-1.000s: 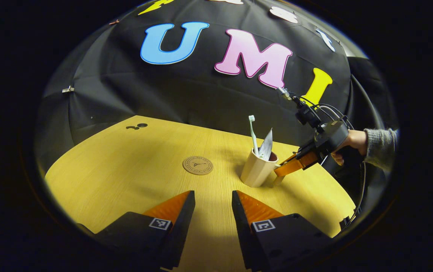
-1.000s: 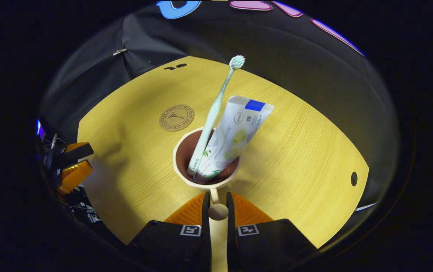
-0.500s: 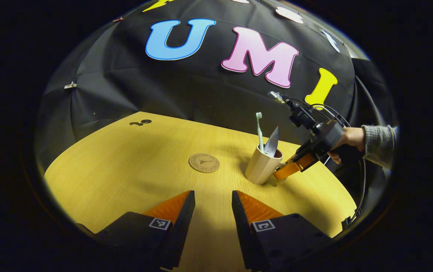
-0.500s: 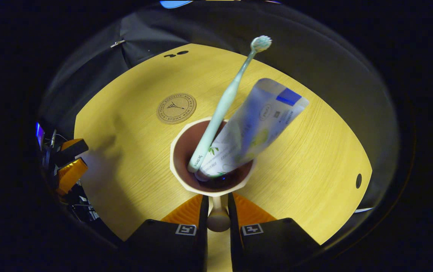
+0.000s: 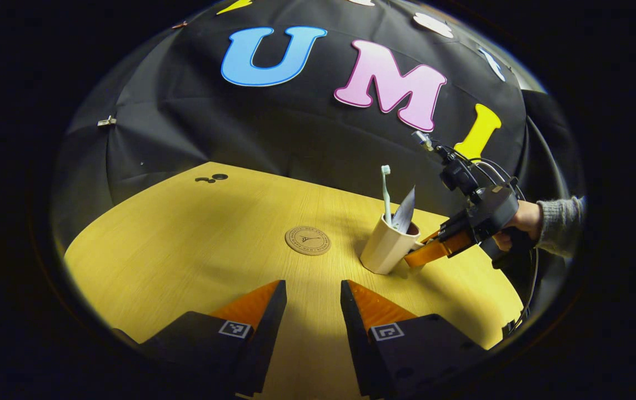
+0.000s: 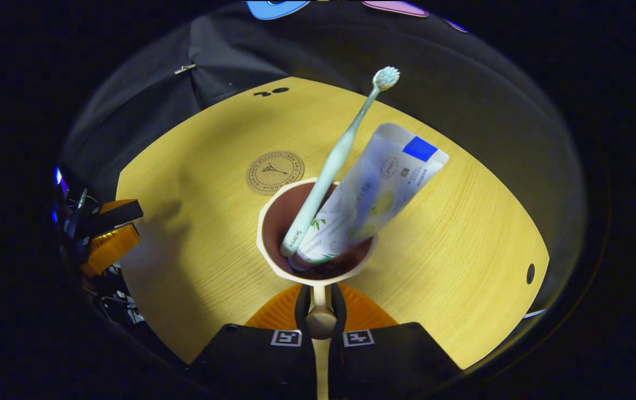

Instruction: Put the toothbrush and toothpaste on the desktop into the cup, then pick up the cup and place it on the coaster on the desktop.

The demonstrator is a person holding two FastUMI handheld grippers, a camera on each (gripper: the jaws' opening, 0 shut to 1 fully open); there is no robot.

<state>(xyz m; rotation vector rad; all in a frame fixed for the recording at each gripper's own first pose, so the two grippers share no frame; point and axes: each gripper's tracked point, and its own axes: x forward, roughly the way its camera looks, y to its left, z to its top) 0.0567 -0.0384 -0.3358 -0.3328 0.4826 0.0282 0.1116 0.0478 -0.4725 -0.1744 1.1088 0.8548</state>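
My right gripper (image 6: 320, 311) pinches the cup (image 6: 318, 233) by its handle; the coaster (image 6: 275, 172) lies just past the cup, a bit left. My left gripper (image 5: 313, 305) is open.

Beige cup (image 6: 318, 272) holds toothbrush (image 6: 333, 166), toothpaste (image 6: 370, 191); coaster (image 6: 275, 172) just beside, perhaps touching.

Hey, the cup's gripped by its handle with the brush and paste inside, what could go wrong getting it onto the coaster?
1. The right gripper pinches only the thin handle, so the cup might swivel or slip.
2. The cup already leans, and the toothbrush and toothpaste stick far above the rim; more tilt could tip them out.
3. The coaster is small, so the cup may land partly off it.
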